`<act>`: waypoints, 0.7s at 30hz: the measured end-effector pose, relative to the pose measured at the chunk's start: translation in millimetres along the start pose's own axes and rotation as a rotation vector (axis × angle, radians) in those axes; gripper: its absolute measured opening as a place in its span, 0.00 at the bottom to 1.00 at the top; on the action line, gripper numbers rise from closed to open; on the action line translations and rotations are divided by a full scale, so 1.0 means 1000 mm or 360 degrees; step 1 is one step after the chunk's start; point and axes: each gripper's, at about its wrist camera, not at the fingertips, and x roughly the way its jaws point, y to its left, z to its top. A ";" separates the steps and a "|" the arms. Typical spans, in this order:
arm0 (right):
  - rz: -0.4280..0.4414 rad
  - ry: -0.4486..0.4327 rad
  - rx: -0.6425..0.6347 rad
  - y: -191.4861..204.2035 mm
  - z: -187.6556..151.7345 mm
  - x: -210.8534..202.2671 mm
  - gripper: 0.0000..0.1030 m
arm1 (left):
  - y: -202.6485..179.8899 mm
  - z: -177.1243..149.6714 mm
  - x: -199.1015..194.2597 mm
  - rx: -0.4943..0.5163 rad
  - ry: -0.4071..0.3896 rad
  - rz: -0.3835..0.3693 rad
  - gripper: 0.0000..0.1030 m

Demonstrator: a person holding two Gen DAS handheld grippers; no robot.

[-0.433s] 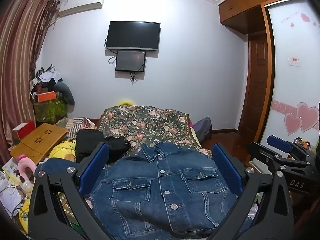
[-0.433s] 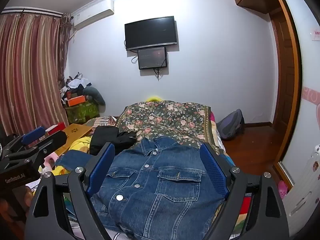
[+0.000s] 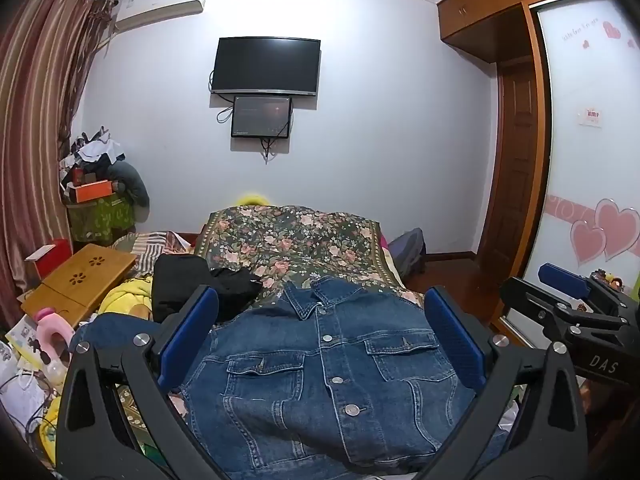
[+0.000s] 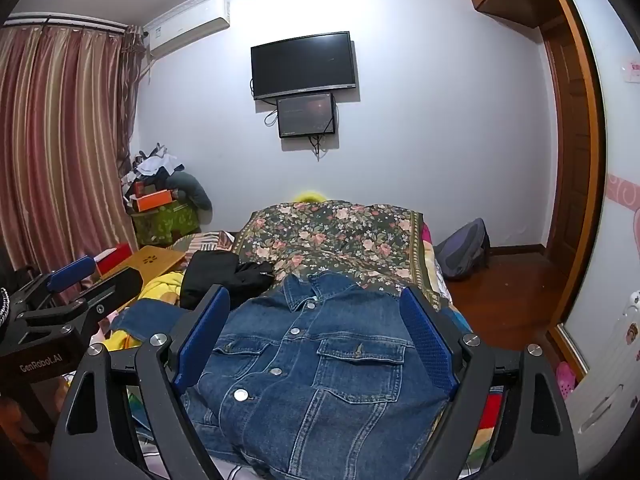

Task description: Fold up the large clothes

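Note:
A blue denim jacket (image 3: pixel 320 364) lies front up and buttoned on the bed, collar pointing away; it also shows in the right wrist view (image 4: pixel 316 368). One sleeve (image 3: pixel 116 328) spreads out to the left. My left gripper (image 3: pixel 320 336) is open and empty, held above the jacket's chest. My right gripper (image 4: pixel 316 332) is open and empty, also above the jacket. Each gripper shows at the edge of the other's view: the right gripper (image 3: pixel 568 292) at the right, the left gripper (image 4: pixel 68 280) at the left.
A floral quilt (image 3: pixel 296 240) covers the far bed. Black clothes (image 3: pixel 200 284) lie left of the collar. A wooden lap table (image 3: pixel 80 280), yellow bedding and clutter sit at the left. A backpack (image 4: pixel 464 248) rests on the wood floor at the right, by the wardrobe.

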 end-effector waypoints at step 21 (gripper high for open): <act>0.0000 0.0008 -0.0003 0.008 -0.002 -0.002 0.82 | 0.004 -0.007 0.000 -0.0012 0.0001 0.0015 1.00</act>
